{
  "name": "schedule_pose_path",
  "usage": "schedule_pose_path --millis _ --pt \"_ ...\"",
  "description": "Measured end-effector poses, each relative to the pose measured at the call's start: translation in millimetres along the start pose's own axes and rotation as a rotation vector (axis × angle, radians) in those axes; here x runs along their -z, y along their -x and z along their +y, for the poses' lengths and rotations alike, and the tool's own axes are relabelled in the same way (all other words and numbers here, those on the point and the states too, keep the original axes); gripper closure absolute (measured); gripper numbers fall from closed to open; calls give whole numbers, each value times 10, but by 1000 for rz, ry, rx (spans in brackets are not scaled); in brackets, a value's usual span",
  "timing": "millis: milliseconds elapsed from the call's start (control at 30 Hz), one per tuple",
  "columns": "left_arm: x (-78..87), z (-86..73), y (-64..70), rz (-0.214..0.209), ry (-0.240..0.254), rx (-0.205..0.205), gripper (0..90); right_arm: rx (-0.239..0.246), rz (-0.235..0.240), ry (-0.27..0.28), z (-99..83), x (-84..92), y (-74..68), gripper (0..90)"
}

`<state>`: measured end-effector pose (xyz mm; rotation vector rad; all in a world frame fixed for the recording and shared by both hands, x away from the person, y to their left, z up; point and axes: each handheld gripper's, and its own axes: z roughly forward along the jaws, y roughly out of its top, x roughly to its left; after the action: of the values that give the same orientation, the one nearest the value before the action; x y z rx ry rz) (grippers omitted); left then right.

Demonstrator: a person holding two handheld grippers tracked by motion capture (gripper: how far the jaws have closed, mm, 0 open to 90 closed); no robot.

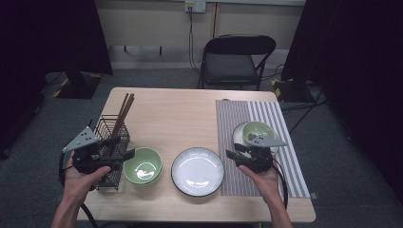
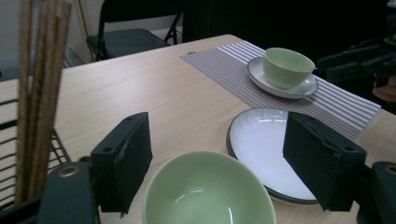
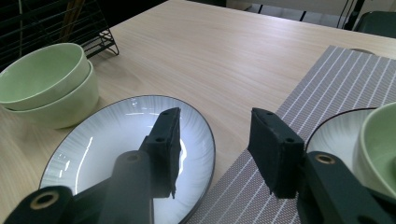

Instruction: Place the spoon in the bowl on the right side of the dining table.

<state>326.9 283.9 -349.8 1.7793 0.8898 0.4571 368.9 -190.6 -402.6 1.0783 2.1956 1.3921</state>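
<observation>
From above my side of the table [image 1: 190,114], the high view looks forward and down. My left gripper view rides low, facing two o'clock across the white plate [image 2: 261,144]. My right gripper view, equally close, faces ten o'clock over that shared plate [image 3: 116,140].

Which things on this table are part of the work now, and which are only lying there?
In the work:
- left gripper, open by the stacked green bowls
- right gripper, open, near the big plate

Lying about:
- wire rack with chopsticks
- striped mat
- bowl on small plate
- chair
</observation>
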Motion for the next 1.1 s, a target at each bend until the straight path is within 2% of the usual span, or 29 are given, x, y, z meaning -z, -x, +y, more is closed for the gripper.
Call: schedule_pose_path --millis 67,167,233,433,500,700,833,933,1100 --pt "7 28 -40 33 -6 -6 244 1 5 -4 -4 -23 -14 537" --pt "10 54 -117 38 -19 8 265 7 9 -12 -6 -54 -35 535" --pt "19 62 -157 24 -25 13 261 13 11 -13 -5 -69 -43 535" --pt "22 109 -274 15 -14 53 307 13 9 -20 -5 -92 -47 534" --pt "20 141 -287 16 -10 55 317 16 12 -23 -7 -99 -56 534" --pt "-18 232 -313 37 -13 37 346 16 16 -22 -3 -117 -66 534" --pt "-100 295 -372 52 -23 25 337 19 17 -26 0 -129 -69 534" --pt "-170 323 -423 49 -26 34 367 18 20 -31 -1 -141 -80 534" --pt "-262 382 -497 50 -51 10 364 19 29 -32 -1 -153 -91 533"
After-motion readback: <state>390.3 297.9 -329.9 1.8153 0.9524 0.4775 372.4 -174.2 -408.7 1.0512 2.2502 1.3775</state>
